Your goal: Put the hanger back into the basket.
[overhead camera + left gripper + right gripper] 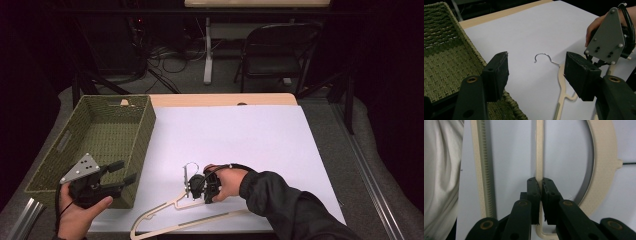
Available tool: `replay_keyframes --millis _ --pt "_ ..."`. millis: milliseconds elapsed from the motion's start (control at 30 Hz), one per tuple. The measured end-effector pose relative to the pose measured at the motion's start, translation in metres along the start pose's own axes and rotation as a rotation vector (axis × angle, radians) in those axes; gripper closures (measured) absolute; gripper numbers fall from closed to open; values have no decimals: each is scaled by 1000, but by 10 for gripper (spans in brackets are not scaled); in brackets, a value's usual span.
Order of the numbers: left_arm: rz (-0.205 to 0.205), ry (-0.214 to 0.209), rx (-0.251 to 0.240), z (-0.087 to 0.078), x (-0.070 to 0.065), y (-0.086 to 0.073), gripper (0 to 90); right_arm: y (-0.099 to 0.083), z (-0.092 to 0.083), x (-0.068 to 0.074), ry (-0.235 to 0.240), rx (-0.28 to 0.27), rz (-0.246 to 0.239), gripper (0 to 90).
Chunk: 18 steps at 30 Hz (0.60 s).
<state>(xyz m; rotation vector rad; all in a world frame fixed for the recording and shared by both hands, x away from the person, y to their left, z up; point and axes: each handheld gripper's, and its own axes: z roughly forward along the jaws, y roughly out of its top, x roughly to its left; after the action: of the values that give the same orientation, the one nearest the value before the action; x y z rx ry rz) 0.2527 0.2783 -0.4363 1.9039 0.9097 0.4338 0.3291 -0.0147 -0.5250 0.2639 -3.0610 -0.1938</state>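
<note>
A cream-coloured hanger (pixel 190 212) with a thin metal hook (pixel 543 57) is lying flat on a white sheet (pixel 240 135), near the sheet's front edge and just right of a green woven basket (pixel 100 135). Its lower bar is showing a ribbed strip in the right gripper view, beside a slim inner strut (pixel 539 150) and the broad curved shoulder. The right tongs (pixel 540 185) are pressing together on that slim strut, both pads touching it, while a dark-sleeved hand is gripping them from the right of the basket. The left tongs (pixel 535 75) are hanging apart with nothing between them, hovering over the basket's near right corner and pointing toward the hook.

The white sheet is covering most of a pale wooden tabletop (pixel 220 99), whose bare strip is showing behind the basket's far side. Beyond the basket, the room is sitting in darkness, with a folding chair (pixel 275 55), a white table leg (pixel 208 50) and loose cables (pixel 165 57) on the floor. The basket's woven wall is standing close to the hook's left.
</note>
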Motion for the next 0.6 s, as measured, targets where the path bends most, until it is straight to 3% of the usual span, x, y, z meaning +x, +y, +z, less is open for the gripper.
replay_keyframes --millis 367,600 --pt "-2 0 5 1 0 -1 363 -6 -1 0 -5 -12 4 854" --pt "5 -6 4 2 -2 0 375 -27 -10 -1 -57 -7 40 855"
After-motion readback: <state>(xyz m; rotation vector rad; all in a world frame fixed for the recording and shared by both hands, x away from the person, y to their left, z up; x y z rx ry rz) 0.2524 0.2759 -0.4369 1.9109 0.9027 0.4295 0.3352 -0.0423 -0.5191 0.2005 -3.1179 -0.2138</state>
